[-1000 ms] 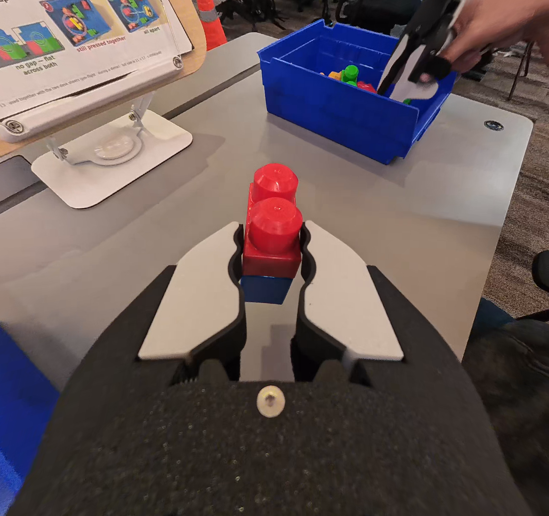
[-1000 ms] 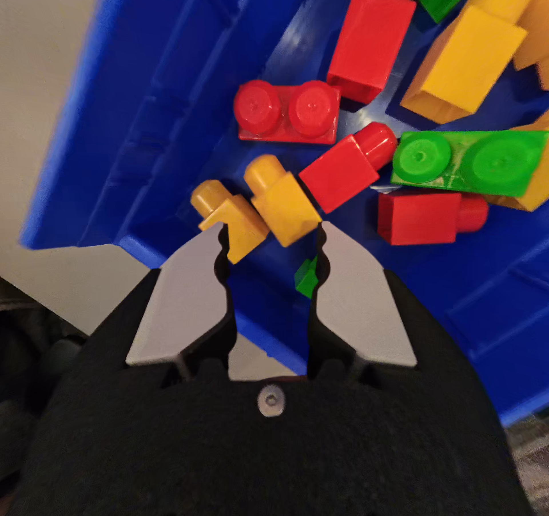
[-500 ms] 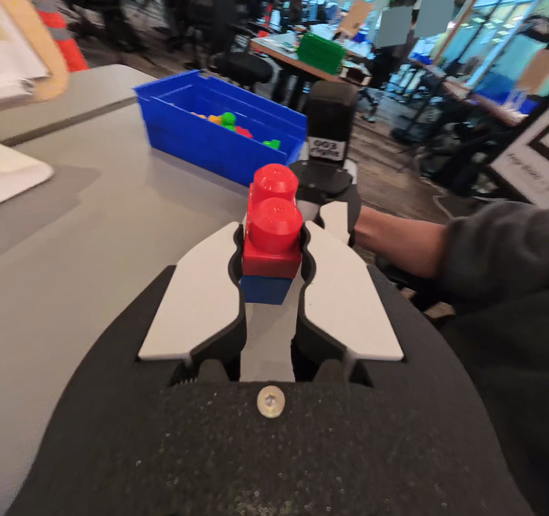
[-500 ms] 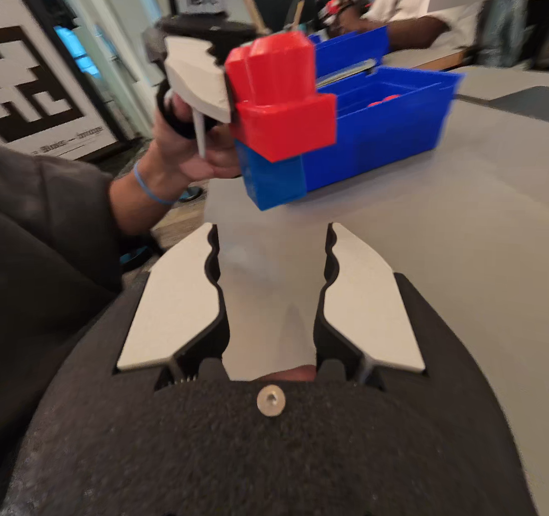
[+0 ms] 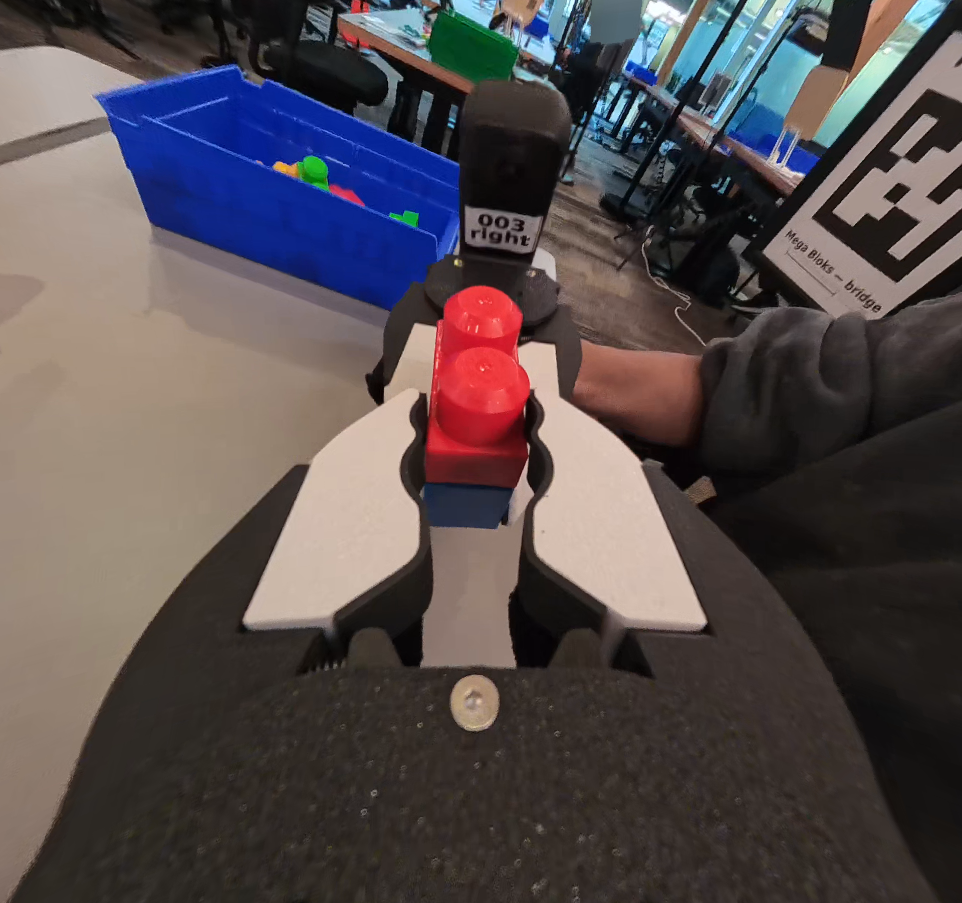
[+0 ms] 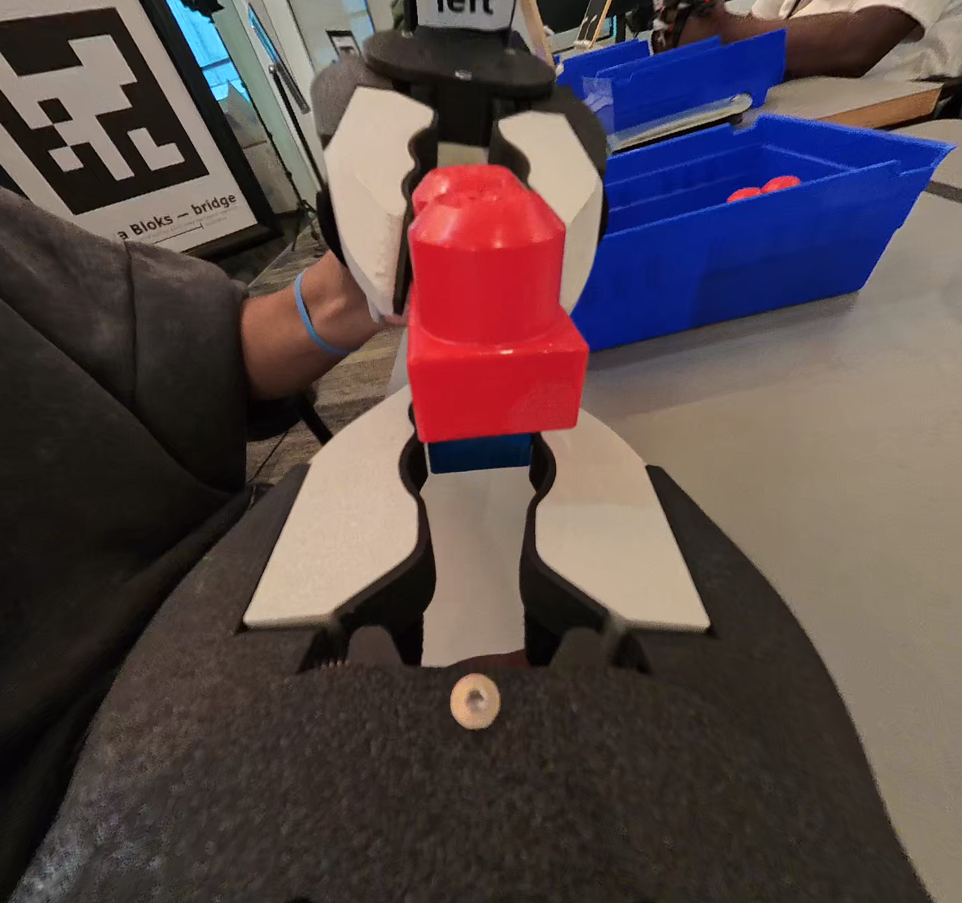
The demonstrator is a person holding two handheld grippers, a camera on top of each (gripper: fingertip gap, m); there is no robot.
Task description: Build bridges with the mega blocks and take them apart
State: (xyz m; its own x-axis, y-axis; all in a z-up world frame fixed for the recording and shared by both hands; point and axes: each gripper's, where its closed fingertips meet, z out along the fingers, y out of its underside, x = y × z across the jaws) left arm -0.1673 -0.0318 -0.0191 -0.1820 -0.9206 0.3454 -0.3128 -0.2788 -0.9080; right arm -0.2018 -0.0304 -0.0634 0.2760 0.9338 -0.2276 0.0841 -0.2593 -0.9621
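Right wrist view: my left gripper (image 6: 463, 233) clamps the red block (image 6: 492, 337) above the table; my right gripper (image 6: 476, 462) brackets the blue block (image 6: 479, 454) beneath, contact unclear. Uneven pulling could drop 1 block.

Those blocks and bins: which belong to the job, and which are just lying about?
In use:
red block, held by left gripper
blue block under it
right gripper
bin

Lying about:
far bin
chair

Two grippers (image 5: 473, 441) (image 6: 476, 454), one red block (image 5: 476, 430), one blue block (image 5: 466, 506).
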